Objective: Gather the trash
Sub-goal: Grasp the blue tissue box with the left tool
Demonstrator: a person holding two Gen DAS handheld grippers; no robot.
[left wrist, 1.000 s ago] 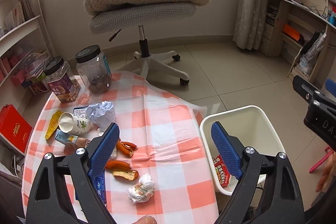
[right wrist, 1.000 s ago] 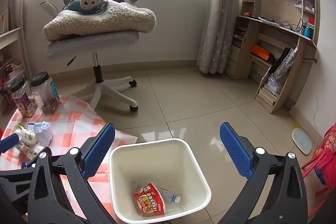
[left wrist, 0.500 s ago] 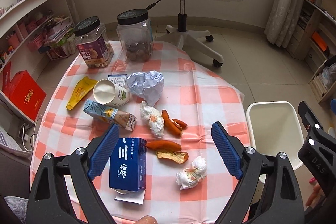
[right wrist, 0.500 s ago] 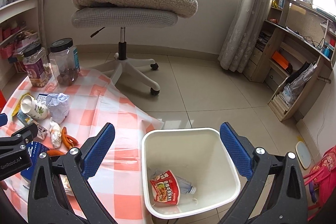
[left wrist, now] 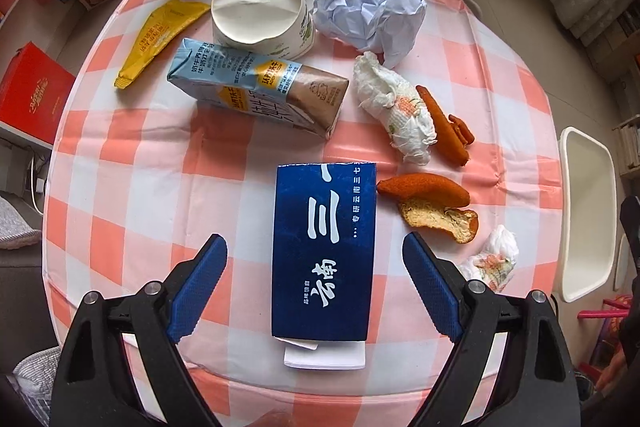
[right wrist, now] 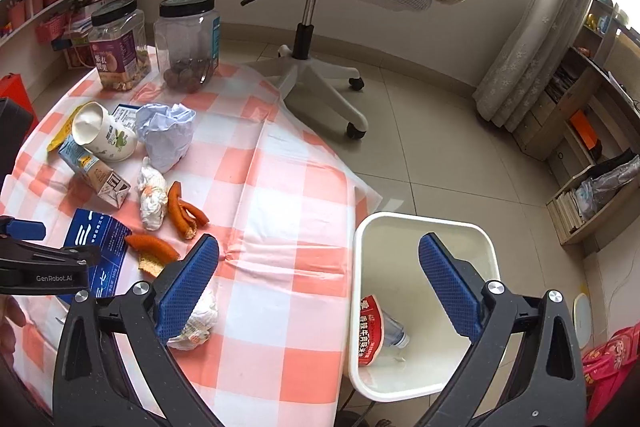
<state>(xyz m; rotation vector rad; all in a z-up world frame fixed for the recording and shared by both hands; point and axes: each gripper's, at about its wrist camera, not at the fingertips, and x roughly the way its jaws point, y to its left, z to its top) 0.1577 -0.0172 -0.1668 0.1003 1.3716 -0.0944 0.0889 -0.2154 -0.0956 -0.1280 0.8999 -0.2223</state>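
Left gripper (left wrist: 316, 279) spread wide, empty, hovering low over the near edge of the table with the blue carton (left wrist: 324, 251) lying flat between its fingers, not yet touched. Likely the next pickup. A white slip pokes out from under the carton's near end.

Right gripper (right wrist: 320, 287) also wide and empty, held above the gap between the table edge and the white bin (right wrist: 424, 227).

Just right of the carton: two pieces of orange peel (left wrist: 432, 203), then a small tissue wad (left wrist: 492, 259) near the table edge. Further up: a larger crumpled tissue (left wrist: 396, 115) with more peel strips (left wrist: 448, 127) touching its right side. Behind the carton, a milk carton on its side (left wrist: 260, 83), a tipped paper cup (left wrist: 260, 11), a yellow wrapper (left wrist: 160, 35), and a ball of crumpled paper (left wrist: 368, 11). Two lidded snack jars (right wrist: 152, 39) stand at the far edge; probably not trash.

Bin sits on the floor beside the table, to the right. Inside: a red snack packet (right wrist: 370, 331) and what looks like a clear plastic bottle.

Progress estimate: early. Two items binned, roughly ten pieces of litter left on the checked cloth (left wrist: 140, 187).
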